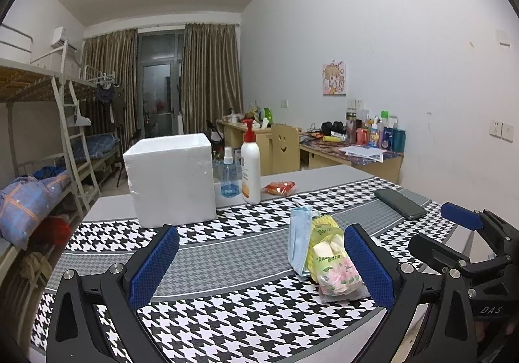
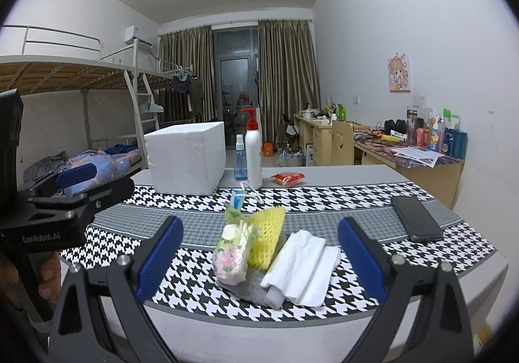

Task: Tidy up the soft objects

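We hold both tongs low over the near edge of the table, which wears a black-and-white houndstooth cloth with grey bands. The left tongs stand released, blue pads wide apart and gripping nothing; the right tongs are likewise spread and empty.

The soft things sit in one small heap near the front of the cloth. In the right wrist view we see a flowered tissue packet leaning against a yellow foam net, with folded white tissue just beside it on the right and a grey cloth under the lot. A blue face mask stands on edge behind them, touching the packet. The heap lies between the right tongs' pads but apart from them; in the left wrist view it sits just beside the right-hand pad.

Further back, a white foam box stands on the left of the table. Beside it are a blue spray bottle and a white pump bottle with a red head, close together. A red snack packet lies to their right, and a dark phone rests flat on the right side, well apart from the heap. Nothing stands between our tongs and the heap.
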`<state>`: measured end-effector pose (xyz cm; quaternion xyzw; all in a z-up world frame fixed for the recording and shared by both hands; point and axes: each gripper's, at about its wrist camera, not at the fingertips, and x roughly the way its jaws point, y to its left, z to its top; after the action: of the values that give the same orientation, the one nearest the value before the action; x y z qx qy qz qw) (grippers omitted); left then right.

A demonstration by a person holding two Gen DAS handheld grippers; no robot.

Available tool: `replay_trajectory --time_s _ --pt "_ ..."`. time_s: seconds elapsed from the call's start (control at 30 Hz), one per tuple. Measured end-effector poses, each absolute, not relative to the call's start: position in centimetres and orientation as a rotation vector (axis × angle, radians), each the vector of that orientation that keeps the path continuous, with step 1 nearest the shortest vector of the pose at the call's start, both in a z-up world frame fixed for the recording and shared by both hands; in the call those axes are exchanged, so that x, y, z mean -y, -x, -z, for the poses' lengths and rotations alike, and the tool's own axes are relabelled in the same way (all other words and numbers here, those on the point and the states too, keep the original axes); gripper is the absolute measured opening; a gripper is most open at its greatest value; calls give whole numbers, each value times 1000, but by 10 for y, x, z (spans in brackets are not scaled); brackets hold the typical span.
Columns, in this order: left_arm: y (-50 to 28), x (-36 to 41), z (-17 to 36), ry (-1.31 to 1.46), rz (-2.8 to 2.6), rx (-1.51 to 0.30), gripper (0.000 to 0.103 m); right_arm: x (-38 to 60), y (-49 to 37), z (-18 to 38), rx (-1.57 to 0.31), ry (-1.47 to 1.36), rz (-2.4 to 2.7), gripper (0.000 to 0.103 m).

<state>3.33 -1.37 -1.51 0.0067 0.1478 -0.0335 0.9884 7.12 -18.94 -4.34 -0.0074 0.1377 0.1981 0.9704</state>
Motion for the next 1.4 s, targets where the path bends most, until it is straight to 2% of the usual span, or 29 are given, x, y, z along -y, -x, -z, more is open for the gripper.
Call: replay_trajectory --time_s 1.03,1.4 --pt "-107 34 55 -53 105 -506 102 212 -123 76 -451 -30 -303 98" --pt "-111 58 73 -55 234 -585 102 219 -133 88 -505 -32 -268 98"
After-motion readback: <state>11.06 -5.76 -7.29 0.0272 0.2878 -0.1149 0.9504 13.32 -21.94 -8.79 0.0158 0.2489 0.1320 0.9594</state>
